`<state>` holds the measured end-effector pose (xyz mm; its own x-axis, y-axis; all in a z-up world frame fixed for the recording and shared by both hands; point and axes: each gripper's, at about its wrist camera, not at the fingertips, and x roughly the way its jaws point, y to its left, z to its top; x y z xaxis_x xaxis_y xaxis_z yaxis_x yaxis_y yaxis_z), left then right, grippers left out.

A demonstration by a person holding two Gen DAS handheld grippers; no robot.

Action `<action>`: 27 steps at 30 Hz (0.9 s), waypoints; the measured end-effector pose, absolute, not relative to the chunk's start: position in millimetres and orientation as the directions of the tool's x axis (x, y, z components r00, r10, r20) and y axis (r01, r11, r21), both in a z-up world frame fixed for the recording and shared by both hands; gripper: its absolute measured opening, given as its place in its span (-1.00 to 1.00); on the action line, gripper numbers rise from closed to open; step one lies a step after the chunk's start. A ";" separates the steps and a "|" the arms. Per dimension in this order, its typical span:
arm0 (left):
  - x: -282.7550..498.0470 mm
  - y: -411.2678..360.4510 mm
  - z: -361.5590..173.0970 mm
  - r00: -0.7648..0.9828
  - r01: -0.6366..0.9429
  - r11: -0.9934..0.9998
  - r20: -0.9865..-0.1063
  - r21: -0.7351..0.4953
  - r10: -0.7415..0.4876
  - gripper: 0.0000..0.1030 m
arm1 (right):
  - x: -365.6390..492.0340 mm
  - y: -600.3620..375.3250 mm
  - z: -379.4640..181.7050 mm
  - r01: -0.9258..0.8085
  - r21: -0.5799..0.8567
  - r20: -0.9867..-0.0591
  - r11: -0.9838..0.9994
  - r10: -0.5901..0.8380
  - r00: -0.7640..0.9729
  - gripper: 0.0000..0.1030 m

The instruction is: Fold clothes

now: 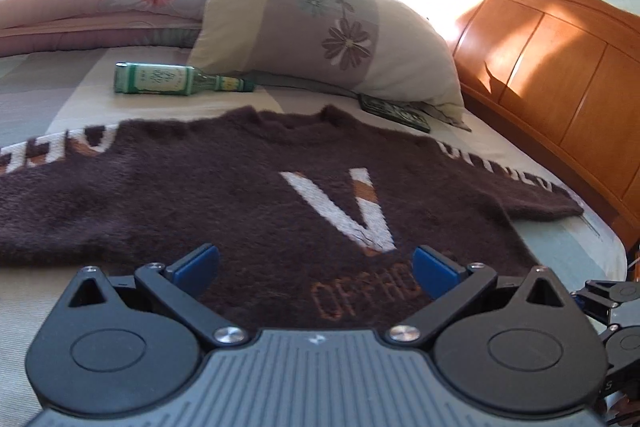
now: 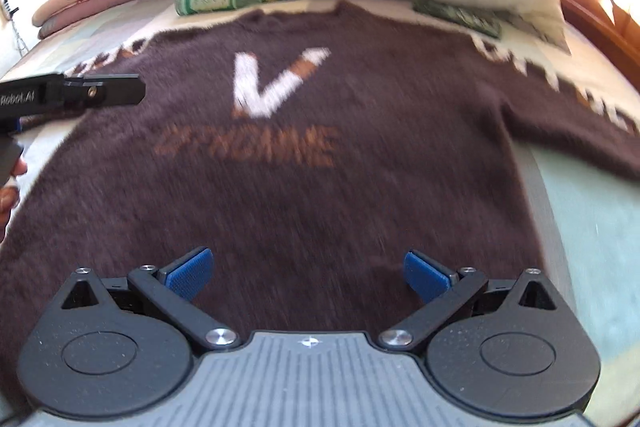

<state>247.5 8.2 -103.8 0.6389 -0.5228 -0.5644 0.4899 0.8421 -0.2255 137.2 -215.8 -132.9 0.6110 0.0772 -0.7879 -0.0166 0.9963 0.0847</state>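
Brown sweater (image 1: 240, 195) lies flat, spread on the bed (image 1: 60, 95), directly ahead of both grippers. Left gripper (image 1: 316, 267) and right gripper (image 2: 306, 273) fingers apart, holding nothing. Beyond the sweater's collar: green bottle (image 1: 180, 79), pillow (image 1: 320, 27), wooden headboard (image 1: 560, 67).

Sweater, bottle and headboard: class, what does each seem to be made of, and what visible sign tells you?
Sweater: fuzzy brown knit, probably wool or acrylic; its surface looks hairy.
Bottle: likely green glass with a paper label; its neck looks translucent.
Headboard: glossy orange wood, or veneer; sunlight gleams across its panels.
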 end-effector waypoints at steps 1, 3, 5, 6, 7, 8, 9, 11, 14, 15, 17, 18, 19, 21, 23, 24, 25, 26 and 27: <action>245.3 0.9 -106.9 0.633 0.505 0.838 -0.572 -0.205 -0.521 0.99 | 127.6 -218.2 -134.7 -0.023 0.075 -0.777 0.997 0.073 0.625 1.00; 242.1 -10.1 -114.4 0.624 0.525 0.835 -0.592 -0.167 -0.511 0.99 | 114.7 -221.2 -135.2 -0.031 0.065 -0.770 0.997 0.070 0.635 1.00; 240.2 -18.6 -122.0 0.615 0.537 0.832 -0.612 -0.138 -0.498 0.99 | 105.6 -225.6 -134.2 -0.036 0.067 -0.764 0.997 0.074 0.641 1.00; 241.1 -20.8 -125.5 0.608 0.537 0.832 -0.622 -0.135 -0.494 0.99 | 103.3 -228.9 -132.9 -0.036 0.075 -0.762 0.997 0.080 0.643 1.00; 242.1 -22.2 -129.2 0.600 0.536 0.833 -0.633 -0.136 -0.489 0.99 | 102.6 -232.7 -131.6 -0.030 0.088 -0.758 0.996 0.086 0.646 1.00; 242.8 -23.1 -132.3 0.596 0.534 0.835 -0.640 -0.136 -0.486 0.99 | 103.1 -237.3 -129.9 -0.021 0.102 -0.751 0.995 0.091 0.654 1.00; 243.0 -23.3 -134.2 0.596 0.532 0.836 -0.642 -0.135 -0.483 0.99 | 105.3 -242.3 -128.3 -0.013 0.116 -0.741 0.993 0.096 0.665 1.00; 243.0 -22.0 -134.5 0.603 0.532 0.836 -0.634 -0.133 -0.484 0.99 | 114.8 -255.2 -122.8 -0.001 0.133 -0.713 0.991 0.096 0.695 1.00; 243.4 -18.9 -133.2 0.617 0.533 0.836 -0.616 -0.131 -0.490 0.99 | 137.5 -276.7 -112.9 0.031 0.113 -0.647 0.993 0.050 0.761 1.00; 244.8 -18.3 -134.0 0.618 0.530 0.838 -0.617 -0.133 -0.488 0.99 | 147.0 -285.3 -109.6 0.052 0.102 -0.617 0.993 0.022 0.787 1.00; 247.6 -17.2 -135.5 0.619 0.523 0.841 -0.618 -0.137 -0.485 0.99 | 171.0 -305.2 -106.7 0.118 0.090 -0.569 0.989 -0.046 0.821 1.00; 249.0 -16.6 -136.2 0.619 0.520 0.843 -0.619 -0.139 -0.483 0.99 | 184.6 -315.6 -106.4 0.145 0.092 -0.561 0.985 -0.070 0.825 1.00; 250.4 -16.0 -137.0 0.619 0.516 0.845 -0.620 -0.141 -0.482 0.99 | 198.3 -326.0 -106.2 0.172 0.095 -0.554 0.980 -0.091 0.827 1.00; 253.8 -16.6 -138.3 0.621 0.516 0.846 -0.620 -0.137 -0.479 0.99 | 221.5 -352.2 -109.9 0.191 0.153 -0.553 0.969 -0.076 0.829 1.00; 256.8 -17.5 -139.3 0.622 0.515 0.847 -0.622 -0.134 -0.477 0.99 | 242.2 -378.0 -116.4 0.206 0.217 -0.561 0.954 -0.051 0.826 1.00; 258.3 -17.8 -139.9 0.622 0.514 0.847 -0.623 -0.134 -0.475 0.99 | 246.7 -390.2 -123.3 0.224 0.250 -0.580 0.942 -0.040 0.814 1.00; 259.7 -18.1 -140.6 0.622 0.513 0.848 -0.624 -0.133 -0.474 0.99 | 250.1 -402.2 -130.8 0.245 0.282 -0.601 0.928 -0.029 0.799 1.00; 261.2 -18.3 -141.3 0.622 0.513 0.848 -0.625 -0.132 -0.473 0.99 | 253.6 -414.2 -138.3 0.267 0.312 -0.621 0.912 -0.017 0.784 1.00; 262.3 -18.5 -141.9 0.622 0.512 0.849 -0.625 -0.131 -0.472 0.99 | 247.9 -423.0 -144.6 0.258 0.336 -0.613 0.906 0.003 0.790 1.00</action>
